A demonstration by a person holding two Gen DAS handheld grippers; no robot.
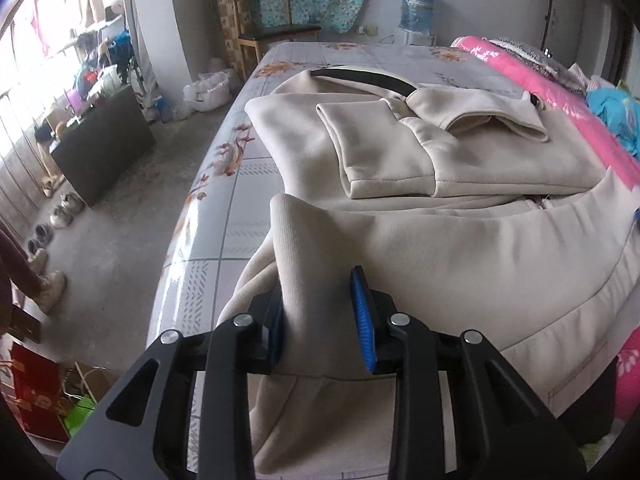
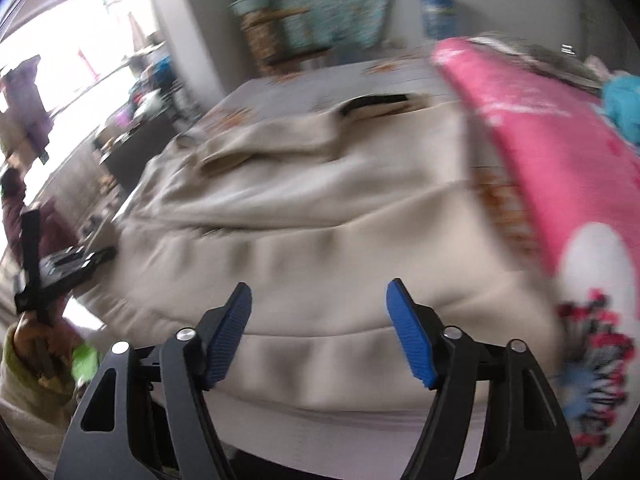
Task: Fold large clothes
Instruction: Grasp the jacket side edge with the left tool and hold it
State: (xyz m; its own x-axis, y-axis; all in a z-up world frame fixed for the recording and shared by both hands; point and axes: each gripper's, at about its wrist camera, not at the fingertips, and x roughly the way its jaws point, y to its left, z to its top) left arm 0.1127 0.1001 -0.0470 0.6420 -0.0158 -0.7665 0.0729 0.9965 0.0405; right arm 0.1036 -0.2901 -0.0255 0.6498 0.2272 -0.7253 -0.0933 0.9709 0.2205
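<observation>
We see daylight blown out at window (image 1: pixel 24 52) upper left; left view sharp, right view motion-blurred; fisheye-bent edges.

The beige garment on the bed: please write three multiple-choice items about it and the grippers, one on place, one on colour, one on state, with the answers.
1. Where does the beige garment lie?
A. on the floor
B. on the bed
C. on the wooden chair

2. What colour is the quilt beside it?
A. pink
B. yellow
C. black

3. How is the left gripper?
A. open, empty
B. shut on the garment's hem
C. out of view

Answers: 1 B, it spreads over the flowered sheet. 2 A, bright pink along the bed's right side. 3 B, cloth is pinched between its blue pads; the right gripper stands open.
</observation>
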